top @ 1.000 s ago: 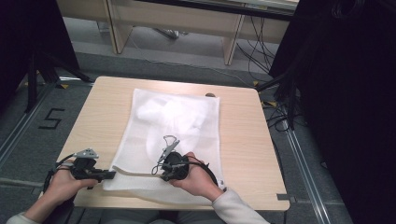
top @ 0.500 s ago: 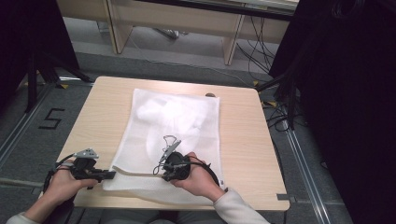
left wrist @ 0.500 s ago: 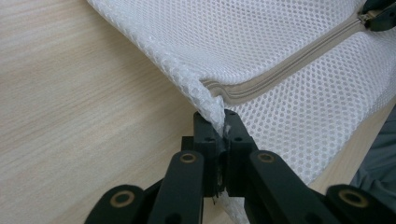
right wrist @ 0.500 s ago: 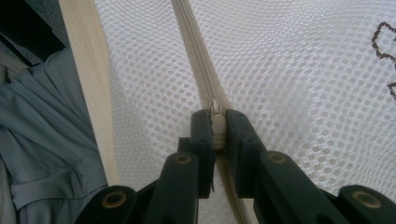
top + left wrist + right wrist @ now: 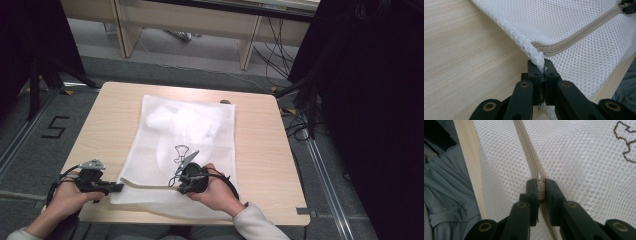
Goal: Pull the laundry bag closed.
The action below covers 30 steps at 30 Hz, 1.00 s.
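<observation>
left gripper (image 5: 541, 75) is clamped on the corner of the mesh laundry bag (image 5: 190, 145) lying flat on the table (image 5: 260, 145), right gripper (image 5: 540, 191) pinching the zipper pull (image 5: 541, 188) about midway along, so I'd guess half the zip is left

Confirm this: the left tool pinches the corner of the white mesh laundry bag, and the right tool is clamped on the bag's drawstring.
Not quite. The left tool does pinch the mesh laundry bag at its corner, but the right tool is clamped on the zipper pull, not a drawstring; the right gripper view shows the beige zipper running up from its jaws.
</observation>
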{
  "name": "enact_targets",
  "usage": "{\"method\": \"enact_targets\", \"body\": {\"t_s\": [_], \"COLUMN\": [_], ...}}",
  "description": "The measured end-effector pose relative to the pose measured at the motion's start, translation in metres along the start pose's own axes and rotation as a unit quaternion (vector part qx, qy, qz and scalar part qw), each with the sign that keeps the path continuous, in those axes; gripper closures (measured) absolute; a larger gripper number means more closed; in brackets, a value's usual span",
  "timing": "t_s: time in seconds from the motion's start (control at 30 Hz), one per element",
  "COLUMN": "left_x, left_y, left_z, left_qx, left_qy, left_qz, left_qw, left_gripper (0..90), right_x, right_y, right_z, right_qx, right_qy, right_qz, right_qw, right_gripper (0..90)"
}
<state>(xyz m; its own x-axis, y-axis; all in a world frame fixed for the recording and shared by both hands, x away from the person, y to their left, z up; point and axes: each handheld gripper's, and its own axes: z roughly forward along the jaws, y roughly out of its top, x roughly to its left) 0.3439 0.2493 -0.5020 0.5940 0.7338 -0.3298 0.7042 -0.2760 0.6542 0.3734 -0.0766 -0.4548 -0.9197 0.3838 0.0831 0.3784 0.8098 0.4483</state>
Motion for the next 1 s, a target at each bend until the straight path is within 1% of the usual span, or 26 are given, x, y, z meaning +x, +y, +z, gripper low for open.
{"method": "enact_targets", "body": {"t_s": [0.27, 0.3, 0.43, 0.5, 0.53, 0.7, 0.73, 1.0], "left_x": [0.0, 0.0, 0.0, 0.0, 0.0, 0.0, 0.0, 0.001], "left_y": [0.0, 0.0, 0.0, 0.0, 0.0, 0.0, 0.0, 0.0], "left_z": [0.0, 0.0, 0.0, 0.0, 0.0, 0.0, 0.0, 0.0], "left_qx": [0.001, 0.001, 0.002, 0.002, 0.0, 0.003, 0.003, 0.003], "left_qy": [0.001, 0.001, 0.001, -0.001, 0.0, 0.0, -0.001, -0.001], "left_qz": [0.001, 0.001, 0.002, 0.003, 0.0, 0.001, 0.002, 0.004], "left_qw": [1.0, 1.0, 1.0, 1.0, 1.0, 1.0, 1.0, 1.0], "left_gripper": [86.0, 86.0, 86.0, 86.0, 86.0, 86.0, 86.0, 86.0], "right_x": [-0.001, -0.001, -0.003, -0.003, -0.003, -0.003, -0.003, -0.005], "right_y": [-0.002, -0.003, -0.007, -0.007, -0.008, -0.009, -0.009, -0.013], "right_z": [-0.002, -0.002, -0.005, -0.005, -0.006, -0.006, -0.007, -0.009], "right_qx": [0.0, 0.0, 0.0, 0.0, -0.001, -0.001, -0.001, -0.001], "right_qy": [0.0, -0.003, 0.0, -0.002, -0.004, -0.005, -0.001, -0.005], "right_qz": [0.0, 0.002, 0.007, 0.007, 0.007, 0.006, 0.008, 0.012], "right_qw": [1.0, 1.0, 1.0, 1.0, 1.0, 1.0, 1.0, 0.9999], "right_gripper": [82.3, 82.3, 82.3, 82.3, 82.3, 82.3, 82.3, 82.3]}}
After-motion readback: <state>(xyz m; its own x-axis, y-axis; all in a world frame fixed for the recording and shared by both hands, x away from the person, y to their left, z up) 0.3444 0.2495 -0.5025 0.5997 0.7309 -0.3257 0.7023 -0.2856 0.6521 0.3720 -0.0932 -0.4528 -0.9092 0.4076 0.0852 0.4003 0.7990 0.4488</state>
